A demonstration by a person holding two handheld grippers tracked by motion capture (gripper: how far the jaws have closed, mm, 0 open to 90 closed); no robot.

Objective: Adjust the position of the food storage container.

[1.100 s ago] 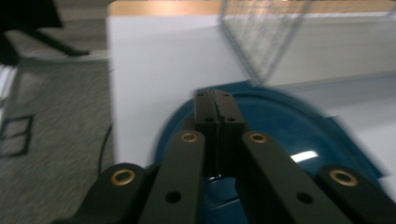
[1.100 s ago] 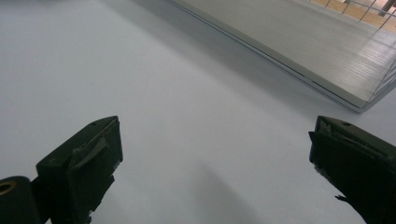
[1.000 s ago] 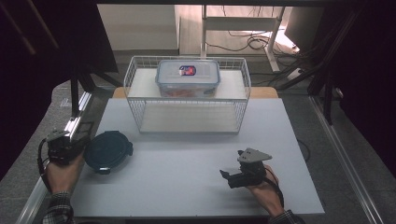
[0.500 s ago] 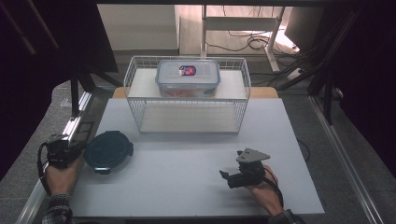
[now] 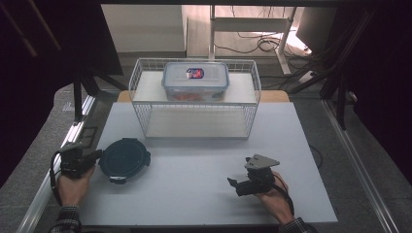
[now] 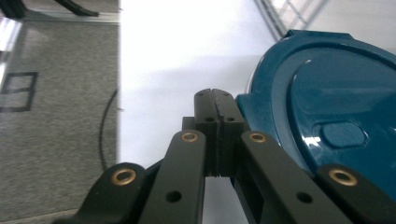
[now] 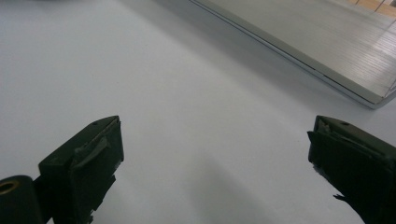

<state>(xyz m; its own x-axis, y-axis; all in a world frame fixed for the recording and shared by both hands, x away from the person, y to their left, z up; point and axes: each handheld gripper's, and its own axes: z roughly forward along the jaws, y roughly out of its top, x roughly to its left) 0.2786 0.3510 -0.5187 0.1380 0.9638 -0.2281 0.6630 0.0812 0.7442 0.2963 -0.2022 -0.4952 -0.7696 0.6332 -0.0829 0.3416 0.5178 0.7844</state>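
The round teal lid (image 5: 124, 158) lies flat on the white desk (image 5: 204, 194), in front of the wire basket (image 5: 194, 99) and off toward that basket's left front corner. A small tab sticks out from the lid's near edge. In the left gripper view the lid (image 6: 327, 102) shows a raised rim, a smooth inner panel and a small rounded recess in it.

The left hand-held gripper (image 5: 92, 156) sits just beside the lid's left edge, at the desk's left border, with a hand (image 5: 73, 187) around its body. Its jaws are pressed fully together with nothing between them; in the left gripper view the left hand-held gripper (image 6: 215, 100) has its tips close against the lid's rim, though whether they touch it I cannot tell.

The right hand-held gripper (image 5: 233, 183) rests well to the right of the lid, near the desk's front edge, held by the other hand (image 5: 272, 196), a grey three-cornered plate on its top. In the right gripper view the right hand-held gripper (image 7: 215, 154) has its jaws spread wide over bare desk, holding nothing.

Behind the lid, the wire basket stands at the back of the desk on a pale board. Inside it sits a clear rectangular container (image 5: 195, 80) with its own lid on, bearing a red and blue label.
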